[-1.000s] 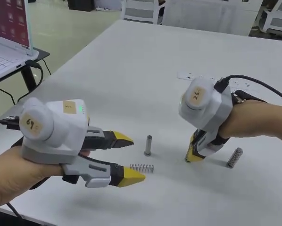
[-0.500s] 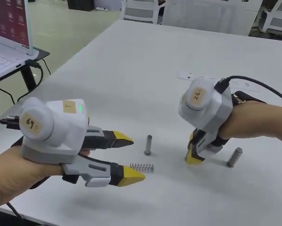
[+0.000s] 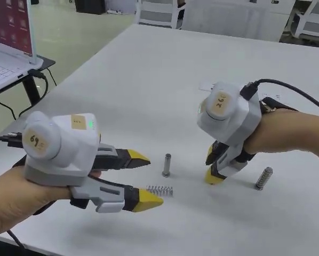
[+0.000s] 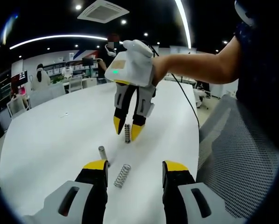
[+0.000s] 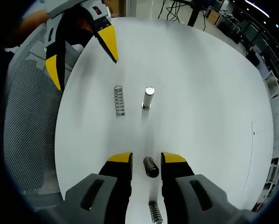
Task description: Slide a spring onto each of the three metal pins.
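Observation:
A bare metal pin (image 3: 167,165) stands mid-table, and a loose spring (image 3: 160,190) lies just in front of it. My left gripper (image 3: 146,178) is open, its yellow tips on either side of that loose spring (image 4: 122,175), short of it. My right gripper (image 3: 212,168) points down at the table. In the right gripper view its jaws (image 5: 146,158) stand slightly apart around an upright spring-covered pin (image 5: 151,167), not visibly touching it. A second spring-covered pin (image 3: 263,178) stands to the right of it.
An open laptop (image 3: 7,40) sits on a side stand at the far left. A cable (image 3: 293,90) runs from the right gripper over the white table (image 3: 149,80). Chairs stand beyond the table's far edge.
My right gripper's jaws have parted and the gripper has shifted slightly up and to the left. My left gripper and the loose spring have stayed put.

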Tool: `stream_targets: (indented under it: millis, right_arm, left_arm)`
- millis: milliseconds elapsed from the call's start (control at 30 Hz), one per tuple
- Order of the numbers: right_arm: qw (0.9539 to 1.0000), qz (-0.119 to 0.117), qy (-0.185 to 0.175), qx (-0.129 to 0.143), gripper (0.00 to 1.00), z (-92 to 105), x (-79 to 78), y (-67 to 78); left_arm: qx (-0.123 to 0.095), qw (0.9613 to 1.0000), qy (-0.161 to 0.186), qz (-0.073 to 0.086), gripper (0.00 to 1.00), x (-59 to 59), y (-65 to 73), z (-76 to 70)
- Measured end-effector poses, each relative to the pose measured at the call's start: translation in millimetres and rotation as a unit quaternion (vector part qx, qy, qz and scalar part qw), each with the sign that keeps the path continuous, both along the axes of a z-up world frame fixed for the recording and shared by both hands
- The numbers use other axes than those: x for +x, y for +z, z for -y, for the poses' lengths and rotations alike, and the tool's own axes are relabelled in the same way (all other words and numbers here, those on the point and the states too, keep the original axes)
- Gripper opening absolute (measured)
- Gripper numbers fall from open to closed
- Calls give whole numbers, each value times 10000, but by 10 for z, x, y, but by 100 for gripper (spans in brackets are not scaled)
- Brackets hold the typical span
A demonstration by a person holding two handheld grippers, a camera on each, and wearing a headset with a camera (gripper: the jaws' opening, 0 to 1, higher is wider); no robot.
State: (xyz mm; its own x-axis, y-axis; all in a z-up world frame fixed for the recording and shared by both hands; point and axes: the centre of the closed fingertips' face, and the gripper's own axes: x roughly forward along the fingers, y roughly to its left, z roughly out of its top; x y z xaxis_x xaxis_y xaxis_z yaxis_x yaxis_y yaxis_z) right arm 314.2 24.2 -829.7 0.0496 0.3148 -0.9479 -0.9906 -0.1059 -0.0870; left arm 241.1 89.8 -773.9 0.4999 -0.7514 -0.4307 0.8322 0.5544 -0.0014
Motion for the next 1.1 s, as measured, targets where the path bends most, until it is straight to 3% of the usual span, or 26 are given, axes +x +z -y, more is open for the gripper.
stream_targets:
  millis: [433,1100]
  right_arm:
    - [9996,-67,246,132,22,-195,-187,65]
    - [9973,-179,671,251,17,-553,-473,-52]
  left_arm:
    - [21,10000,24,-3,41,-9,-4,-8]
    - [69,10000,37,-31,41,-25,-34,-31]
